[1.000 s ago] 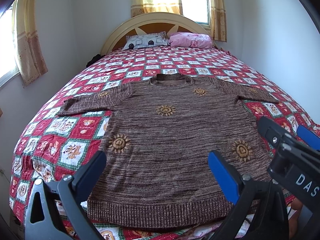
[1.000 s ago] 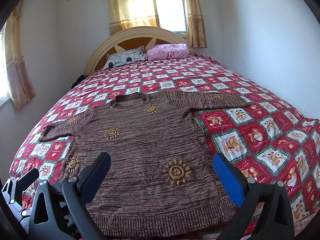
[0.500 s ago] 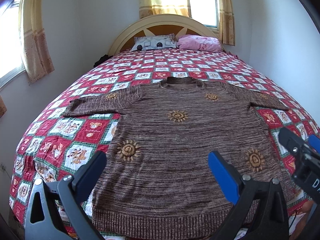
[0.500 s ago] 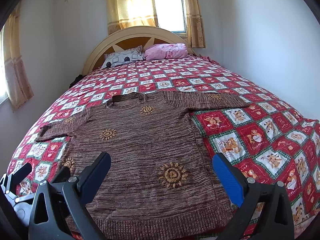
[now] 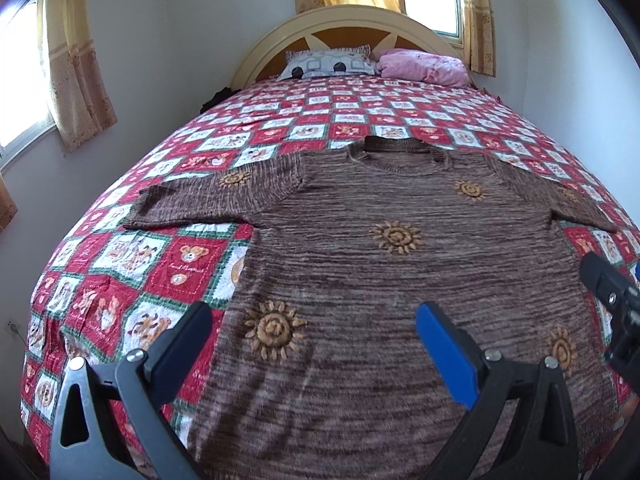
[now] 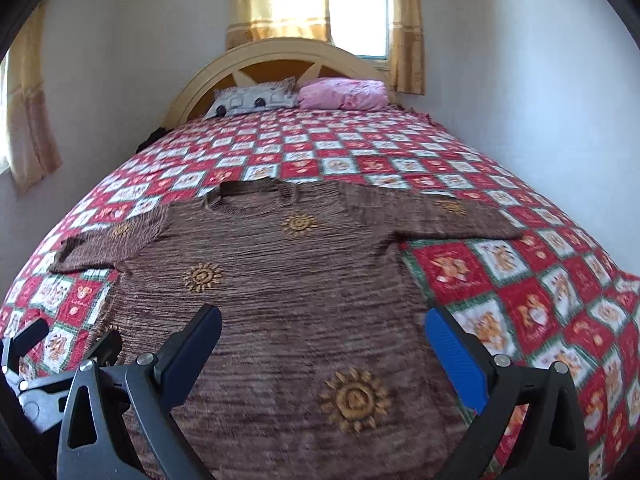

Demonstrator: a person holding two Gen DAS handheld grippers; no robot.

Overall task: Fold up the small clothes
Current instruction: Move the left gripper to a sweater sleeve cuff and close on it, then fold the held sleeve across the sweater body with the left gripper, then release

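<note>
A brown knitted sweater (image 5: 380, 280) with orange sun patches lies flat and face up on the bed, sleeves spread to both sides, collar toward the headboard; it also shows in the right wrist view (image 6: 288, 280). My left gripper (image 5: 314, 344) is open and empty, low over the sweater's lower left part. My right gripper (image 6: 322, 348) is open and empty, low over the lower right part, near a sun patch (image 6: 354, 398). Each gripper shows at the edge of the other's view: the right one (image 5: 612, 308) and the left one (image 6: 36, 364). The hem is hidden below the fingers.
The bed has a red, white and green checked quilt (image 5: 168, 256) with bear pictures. Two pillows (image 5: 332, 65) lie by the curved headboard (image 6: 280, 52). Walls stand close on both sides, with curtained windows (image 6: 356, 8).
Both grippers have moved forward and lower over the sweater, so it fills more of each view and its hem has slipped out of sight. The jaws stayed open.
</note>
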